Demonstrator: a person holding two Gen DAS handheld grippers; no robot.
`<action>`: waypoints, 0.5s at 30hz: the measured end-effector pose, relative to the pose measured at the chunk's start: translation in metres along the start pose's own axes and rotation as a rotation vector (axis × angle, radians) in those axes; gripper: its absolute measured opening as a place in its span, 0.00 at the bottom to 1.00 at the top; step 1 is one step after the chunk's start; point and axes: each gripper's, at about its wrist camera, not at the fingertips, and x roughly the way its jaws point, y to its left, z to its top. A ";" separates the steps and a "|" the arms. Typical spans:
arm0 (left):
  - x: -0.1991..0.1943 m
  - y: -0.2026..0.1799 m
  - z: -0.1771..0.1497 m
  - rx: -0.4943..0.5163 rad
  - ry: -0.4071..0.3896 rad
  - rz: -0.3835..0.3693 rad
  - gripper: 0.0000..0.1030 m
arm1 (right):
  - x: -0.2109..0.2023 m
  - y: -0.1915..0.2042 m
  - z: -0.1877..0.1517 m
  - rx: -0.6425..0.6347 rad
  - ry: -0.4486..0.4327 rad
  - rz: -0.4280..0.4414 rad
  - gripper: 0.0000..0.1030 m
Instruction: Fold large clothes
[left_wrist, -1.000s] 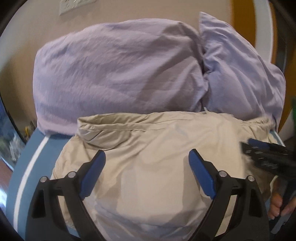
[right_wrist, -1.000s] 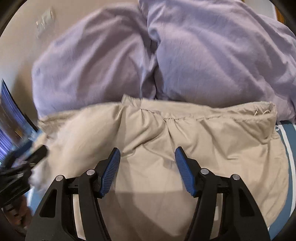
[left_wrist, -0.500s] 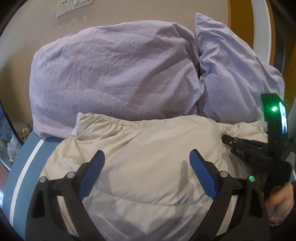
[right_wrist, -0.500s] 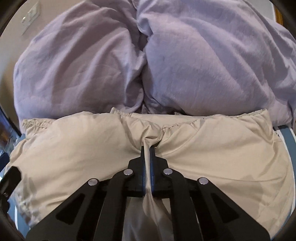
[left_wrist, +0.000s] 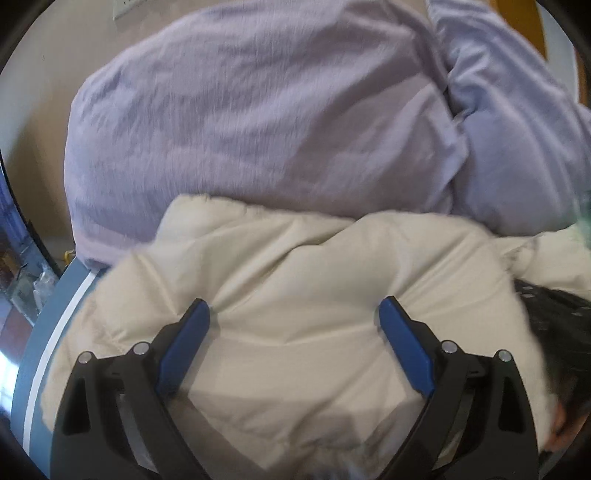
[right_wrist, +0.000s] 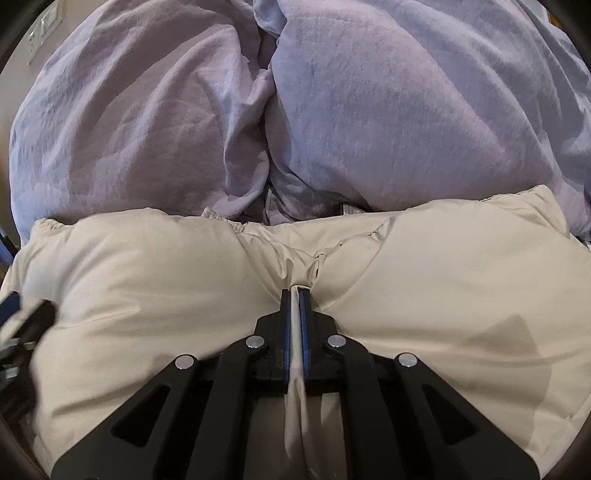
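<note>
Since a second ago the right gripper (right_wrist: 294, 295) has closed onto the cream padded jacket (right_wrist: 424, 288), where before its blue pads stood apart above the fabric; a pinched ridge of cloth now runs between the pads and bunches into creases just ahead of the tips. In the left wrist view the jacket fills more of the frame than earlier, the pillows sit higher, and the picture is blurred.

That jacket lies spread on a bed, its gathered far edge touching the two lilac pillows (right_wrist: 332, 110) that lean side by side against the beige wall (left_wrist: 37, 92). Its puffy panels bulge on either side of the pinch.

Over the jacket's other half, the left gripper (left_wrist: 293, 314) has its jaws wide apart, with nothing clamped; whether the pads (left_wrist: 184, 347) touch the cloth cannot be told. At the right edge of that view a dark blurred shape, the other gripper's body, overlaps the jacket.

Below the jacket a blue bedsheet (left_wrist: 48, 314) with a white stripe shows at the left. No container is visible.
</note>
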 end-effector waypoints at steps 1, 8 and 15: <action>0.005 0.000 -0.001 0.001 0.006 0.016 0.93 | -0.001 -0.001 0.000 0.006 0.001 0.009 0.07; 0.028 0.000 -0.004 0.000 0.056 0.089 0.97 | -0.022 -0.016 -0.001 0.059 -0.022 0.071 0.49; 0.035 0.003 -0.004 -0.013 0.079 0.115 0.97 | -0.063 -0.002 -0.011 -0.016 -0.150 0.090 0.58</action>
